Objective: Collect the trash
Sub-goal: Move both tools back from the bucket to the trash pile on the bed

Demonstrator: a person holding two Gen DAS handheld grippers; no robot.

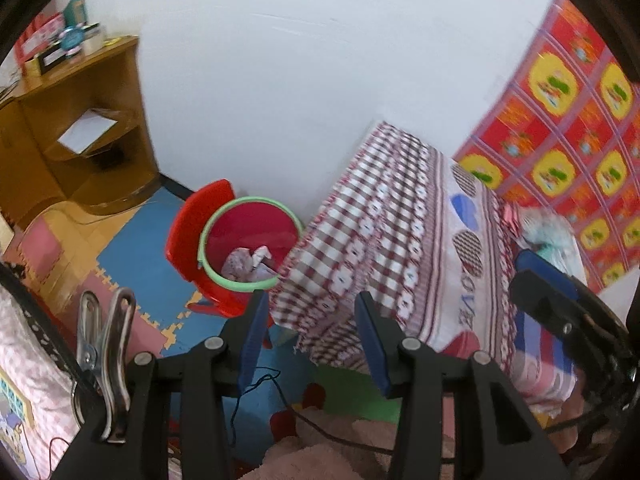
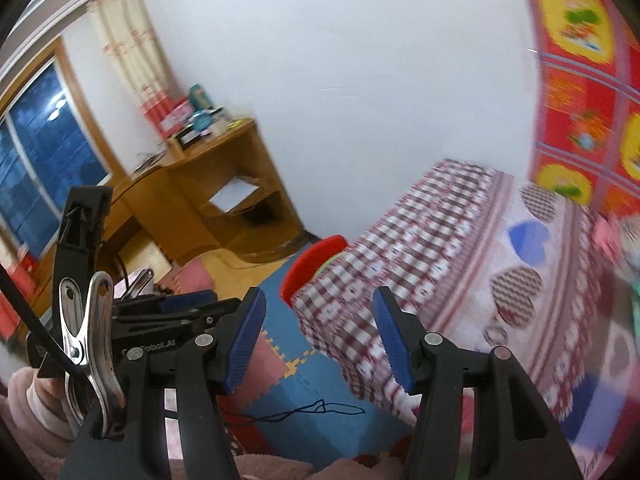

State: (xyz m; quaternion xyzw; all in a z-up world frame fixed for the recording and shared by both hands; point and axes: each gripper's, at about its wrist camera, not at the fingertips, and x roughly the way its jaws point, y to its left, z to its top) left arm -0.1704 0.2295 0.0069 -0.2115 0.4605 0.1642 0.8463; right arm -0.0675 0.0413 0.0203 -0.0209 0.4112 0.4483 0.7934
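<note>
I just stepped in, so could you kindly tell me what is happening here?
A person holds two tongs, collecting trash. Both the left tongs and right tongs are open and empty. A red plastic bin with a green rim on the floor already holds crumpled paper, beside a checked-cloth table.

A wooden desk [image 1: 72, 128] stands in the corner, a red chair [image 1: 192, 232] on foam floor mats [image 1: 132, 240], and a checked cloth [image 1: 380, 232] drapes the table.
</note>
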